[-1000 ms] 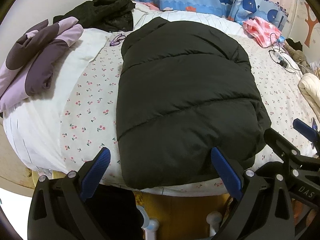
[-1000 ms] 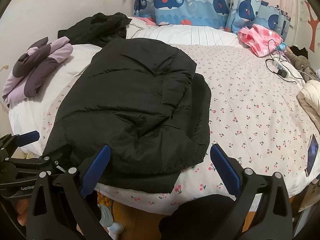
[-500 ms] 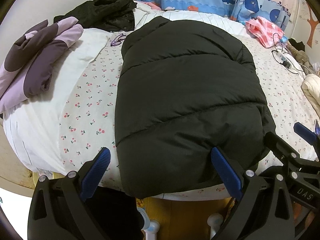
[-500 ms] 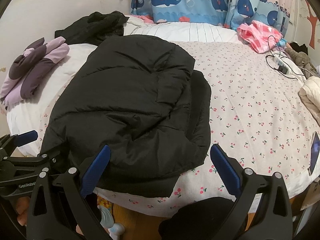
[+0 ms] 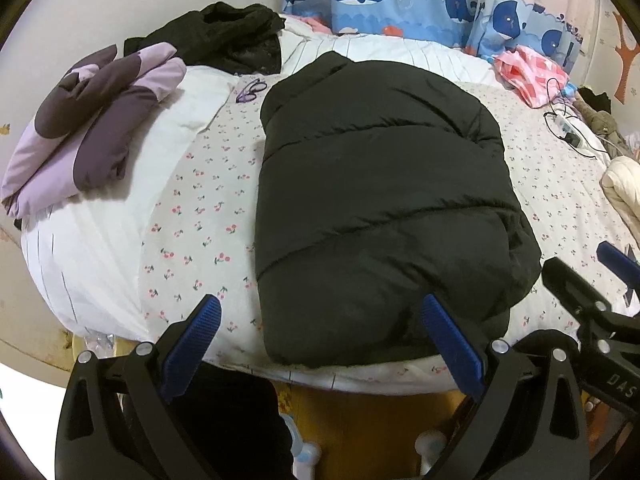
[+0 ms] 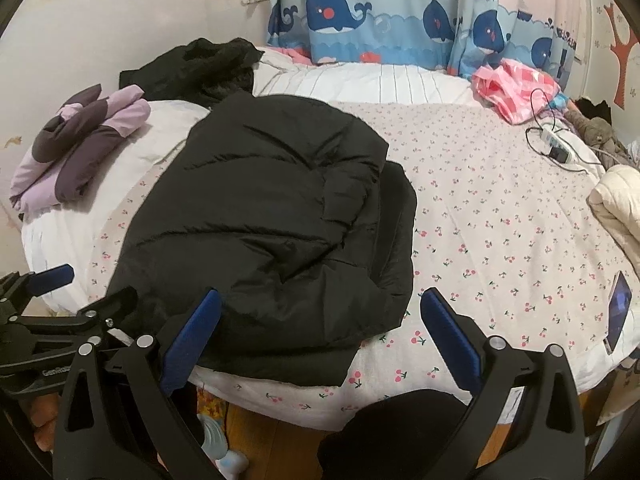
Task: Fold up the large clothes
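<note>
A black puffer jacket [image 5: 380, 208] lies folded lengthwise on the cherry-print bed sheet [image 5: 200, 216], collar at the far end, hem at the near bed edge. It also shows in the right wrist view [image 6: 272, 232], with a sleeve folded across its right side. My left gripper [image 5: 320, 332] is open and empty, hovering just off the bed's near edge at the jacket's hem. My right gripper [image 6: 320, 332] is open and empty, at the jacket's near right corner. Each gripper appears at the edge of the other's view.
A folded purple jacket [image 5: 88, 128] and a black garment pile [image 5: 224, 40] lie at the far left. A pink cloth [image 5: 532, 72], a power strip with cable [image 5: 568, 132], a cream garment [image 6: 616, 204] and a phone [image 6: 618, 308] lie on the right. Whale curtains hang behind.
Both grippers have drawn back and up a little from the bed edge, so the jacket sits slightly farther away. The jacket itself has not moved.
</note>
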A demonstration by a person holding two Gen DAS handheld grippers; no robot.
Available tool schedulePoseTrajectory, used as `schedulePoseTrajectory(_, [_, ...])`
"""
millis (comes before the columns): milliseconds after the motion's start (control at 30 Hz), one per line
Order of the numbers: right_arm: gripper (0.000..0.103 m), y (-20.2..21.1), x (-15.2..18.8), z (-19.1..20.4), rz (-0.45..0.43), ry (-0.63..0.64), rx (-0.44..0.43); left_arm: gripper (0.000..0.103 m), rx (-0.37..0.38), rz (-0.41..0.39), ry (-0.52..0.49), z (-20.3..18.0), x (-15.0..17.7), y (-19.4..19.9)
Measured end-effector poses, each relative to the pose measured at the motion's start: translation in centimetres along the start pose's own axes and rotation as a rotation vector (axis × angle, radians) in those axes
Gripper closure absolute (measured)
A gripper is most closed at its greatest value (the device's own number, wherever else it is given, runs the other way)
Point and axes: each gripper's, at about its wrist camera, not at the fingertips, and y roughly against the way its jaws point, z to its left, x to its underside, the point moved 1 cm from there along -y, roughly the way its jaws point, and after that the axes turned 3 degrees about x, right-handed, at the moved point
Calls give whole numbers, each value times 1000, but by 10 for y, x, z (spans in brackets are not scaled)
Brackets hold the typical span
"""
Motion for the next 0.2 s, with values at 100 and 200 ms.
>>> schedulePoseTrajectory(100, [7,9,0,4,-13,10,0,7,-8,-7,0,2,4,7])
schedulePoseTrajectory(200, [7,16,1,8,-21,18,-2,7,-9,-16,4,3,7,14])
